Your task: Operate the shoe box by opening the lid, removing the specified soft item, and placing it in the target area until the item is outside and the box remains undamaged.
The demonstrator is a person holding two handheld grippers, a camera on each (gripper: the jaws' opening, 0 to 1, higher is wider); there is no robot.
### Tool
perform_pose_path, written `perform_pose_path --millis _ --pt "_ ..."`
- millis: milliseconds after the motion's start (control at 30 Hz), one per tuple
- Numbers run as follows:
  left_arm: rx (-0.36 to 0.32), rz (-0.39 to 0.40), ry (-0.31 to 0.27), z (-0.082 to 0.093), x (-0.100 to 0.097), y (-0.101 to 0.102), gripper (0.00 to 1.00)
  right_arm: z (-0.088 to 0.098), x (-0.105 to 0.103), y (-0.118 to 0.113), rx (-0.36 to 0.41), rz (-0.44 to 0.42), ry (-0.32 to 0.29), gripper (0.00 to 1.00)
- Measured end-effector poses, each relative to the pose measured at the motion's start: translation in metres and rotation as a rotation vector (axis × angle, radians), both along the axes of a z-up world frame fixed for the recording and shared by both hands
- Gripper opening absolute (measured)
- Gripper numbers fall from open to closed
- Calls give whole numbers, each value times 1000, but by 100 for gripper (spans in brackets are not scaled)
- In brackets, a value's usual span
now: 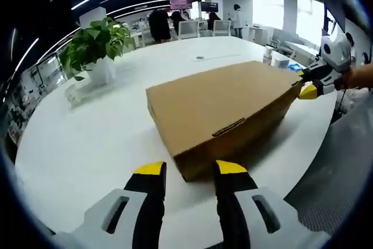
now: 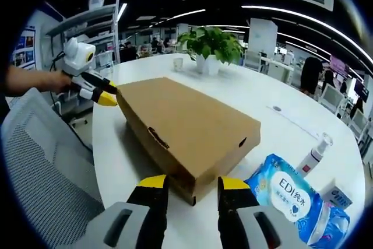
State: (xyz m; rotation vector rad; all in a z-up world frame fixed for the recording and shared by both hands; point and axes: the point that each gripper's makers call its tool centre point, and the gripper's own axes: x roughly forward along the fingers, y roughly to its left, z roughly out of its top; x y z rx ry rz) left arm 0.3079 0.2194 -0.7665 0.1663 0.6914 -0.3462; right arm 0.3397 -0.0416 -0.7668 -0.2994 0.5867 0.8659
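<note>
A wide white tabletop (image 1: 87, 138) carries the closed brown box (image 1: 215, 106), lying flat mid-table. Behind it stands a potted plant (image 1: 93, 48); a blue wipes pack (image 2: 291, 199) lies beside the box. Each hand-held gripper, left (image 1: 189, 170) and right (image 2: 189, 185), is spread at opposite box corners, gripping nothing.

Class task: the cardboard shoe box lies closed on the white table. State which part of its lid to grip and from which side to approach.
Grip the lid's front flap on the shoe box, beside the tuck tab slot, probably approaching from the chair side. The lid lies flat and closed, so that long edge looks like the likeliest liftable lip. The right gripper already faces one corner.
</note>
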Motion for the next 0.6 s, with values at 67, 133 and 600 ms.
perform_pose_path --millis 67,133,600 --pt "-9 0 -8 3 1 1 33 4 -1 0 7 3 -5 31" --pt "-10 -2 -12 4 2 3 33 6 -2 1 8 9 -8 31" --pt "-39 -30 -32 16 15 -3 31 12 9 6 19 18 -26 32"
